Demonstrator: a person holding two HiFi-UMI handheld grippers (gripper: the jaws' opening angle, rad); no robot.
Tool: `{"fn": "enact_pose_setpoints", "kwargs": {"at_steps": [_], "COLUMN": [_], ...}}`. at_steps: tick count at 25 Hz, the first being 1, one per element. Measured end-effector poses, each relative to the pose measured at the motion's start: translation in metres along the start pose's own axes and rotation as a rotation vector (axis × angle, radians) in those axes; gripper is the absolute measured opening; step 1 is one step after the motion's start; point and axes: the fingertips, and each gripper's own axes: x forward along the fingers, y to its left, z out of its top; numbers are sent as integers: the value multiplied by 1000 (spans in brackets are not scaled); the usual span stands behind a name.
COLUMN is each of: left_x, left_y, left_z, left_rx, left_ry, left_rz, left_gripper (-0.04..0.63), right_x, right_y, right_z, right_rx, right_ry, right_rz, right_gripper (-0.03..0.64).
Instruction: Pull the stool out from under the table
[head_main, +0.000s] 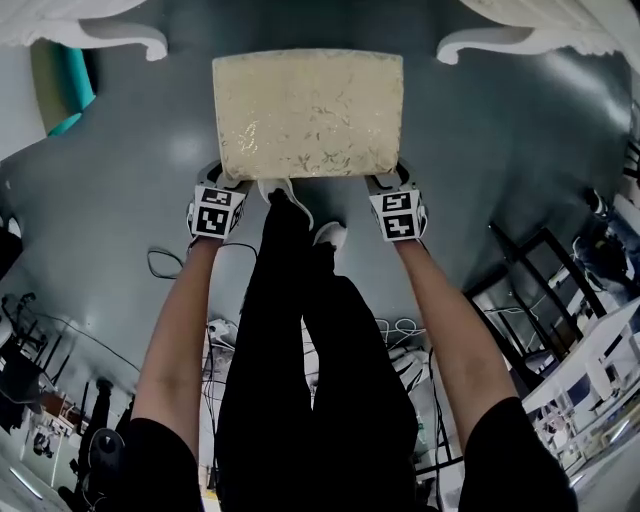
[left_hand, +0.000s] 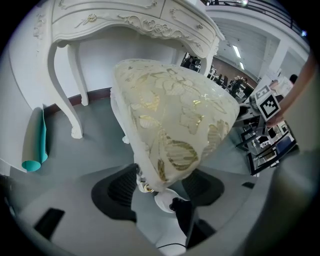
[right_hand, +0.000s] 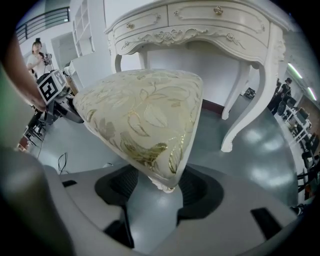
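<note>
While the stool (head_main: 308, 113) stands at 12 o'clock, seemingly clear of the table (head_main: 95, 30), the left gripper (head_main: 224, 186) clamps its 7 o'clock corner and the right gripper (head_main: 388, 186) its 5 o'clock corner. The pull looks nearly finished, so the next move probably calls for opening both.

The head view gives us the stool (head_main: 308, 115) as pure cushion, its legs lost underneath, and the table (head_main: 110, 35) is chopped by the top edge, with only curled white pieces showing at the two top corners. The jaws of the left gripper (head_main: 226, 184) and right gripper (head_main: 393, 186) are buried under the cushion's near corners (the marker cubes cover the rest), while the person's black trousers (head_main: 310, 350) blot out part of the floor cables. The teal roll (head_main: 68, 85) peeks half-hidden behind the table's leg, and the figure far back in the right gripper view (right_hand: 39, 50) is too small to read.
</note>
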Motion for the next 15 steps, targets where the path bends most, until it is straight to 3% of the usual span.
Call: {"fn": "enact_pose_setpoints", "kwargs": {"at_steps": [15], "left_x": [-16], "left_y": [-49], "left_z": [-80], "left_rx": [31], "left_ry": [0], "left_rz": [29], "left_gripper": [288], "right_x": [-30], "right_y": [39], "right_z": [-76], "right_rx": [-9], "right_ry": [63], "right_rz": [46], "right_gripper": [262]}}
